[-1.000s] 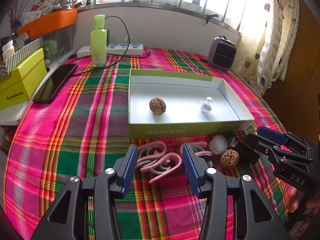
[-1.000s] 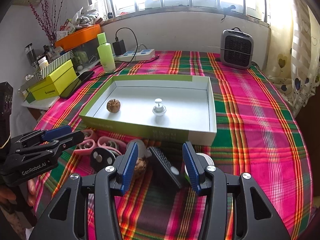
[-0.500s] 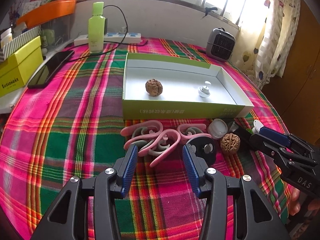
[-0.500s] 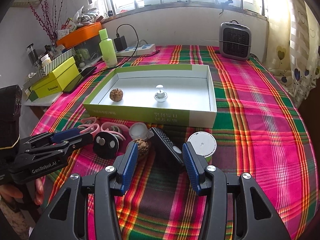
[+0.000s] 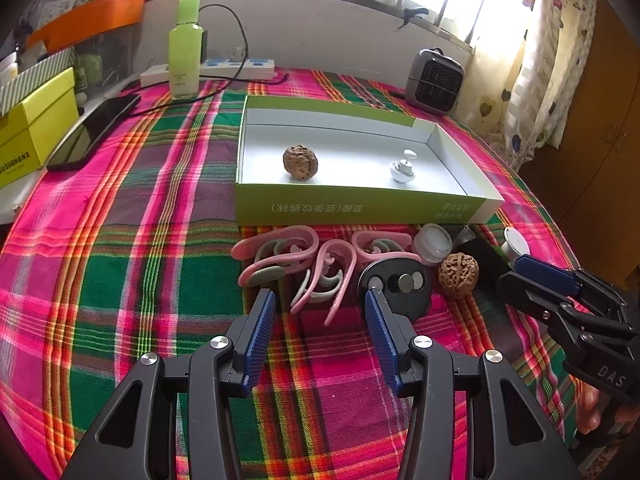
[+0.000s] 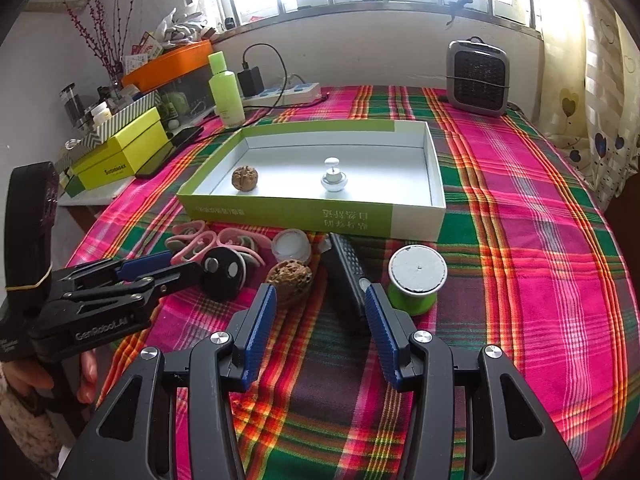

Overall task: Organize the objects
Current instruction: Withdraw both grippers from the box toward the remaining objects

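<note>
Remote lengthwise toward box

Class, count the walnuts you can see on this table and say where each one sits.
2. One walnut lies inside the green box; the other walnut rests on the tablecloth in front of it. None seems hidden.

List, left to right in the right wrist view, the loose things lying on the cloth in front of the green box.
Pink clips → black disc → white cap → walnut → black remote → green spool.
</note>
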Available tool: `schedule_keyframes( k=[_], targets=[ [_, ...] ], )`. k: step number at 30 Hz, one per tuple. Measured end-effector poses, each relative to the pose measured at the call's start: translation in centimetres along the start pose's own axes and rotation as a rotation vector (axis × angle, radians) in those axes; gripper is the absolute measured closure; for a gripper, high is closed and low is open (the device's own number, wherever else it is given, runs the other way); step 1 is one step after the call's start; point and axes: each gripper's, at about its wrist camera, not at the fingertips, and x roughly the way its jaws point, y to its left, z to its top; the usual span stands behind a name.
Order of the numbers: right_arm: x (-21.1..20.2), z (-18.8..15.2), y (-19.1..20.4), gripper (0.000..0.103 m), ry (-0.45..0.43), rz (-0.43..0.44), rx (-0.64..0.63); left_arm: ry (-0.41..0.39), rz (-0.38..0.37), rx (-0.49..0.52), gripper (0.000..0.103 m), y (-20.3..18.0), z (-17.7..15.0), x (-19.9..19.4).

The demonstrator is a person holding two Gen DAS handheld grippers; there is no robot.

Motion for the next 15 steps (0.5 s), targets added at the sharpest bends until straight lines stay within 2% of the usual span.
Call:
schedule_keyframes(
  k=[11,15],
  targets=[
    [0.3,0.0,1.0,0.055,0.006,0.038,-0.019,-0.003,-0.014,0.010,0.057,0.2,0.9,0.8],
    [0.4,0.0,1.2,0.055,0.012,0.047,-0.024,-0.003,-0.027,0.010,0.060,0.2,1.0,0.9]
  ],
)
